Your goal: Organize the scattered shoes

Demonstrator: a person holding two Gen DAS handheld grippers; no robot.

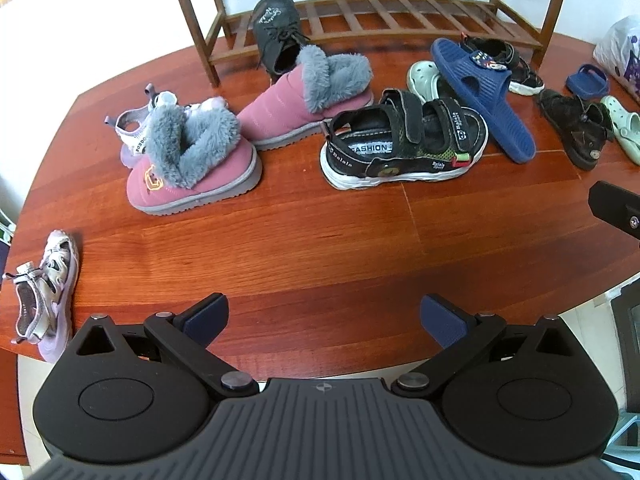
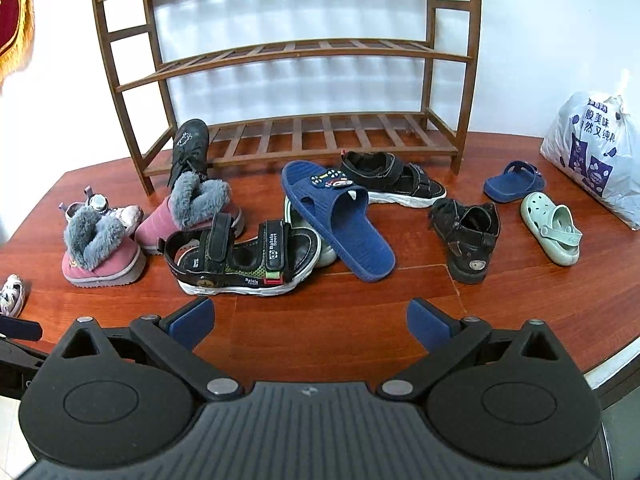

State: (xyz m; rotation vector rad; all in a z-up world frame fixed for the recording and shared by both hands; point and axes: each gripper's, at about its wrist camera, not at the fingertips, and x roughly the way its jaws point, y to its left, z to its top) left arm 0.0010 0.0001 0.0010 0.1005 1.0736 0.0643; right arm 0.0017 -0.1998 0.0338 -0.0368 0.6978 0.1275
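While both claws hang spread and empty, black sandal (image 2: 244, 256) lies just ahead-left of right gripper (image 2: 310, 322); long axis crosswise; left gripper (image 1: 324, 320) farther back.

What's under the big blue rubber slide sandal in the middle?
The big blue rubber slide sandal lies across a pale green foam clog, which shows at its left edge. The rest of the clog is covered, so I cannot tell which way it faces.
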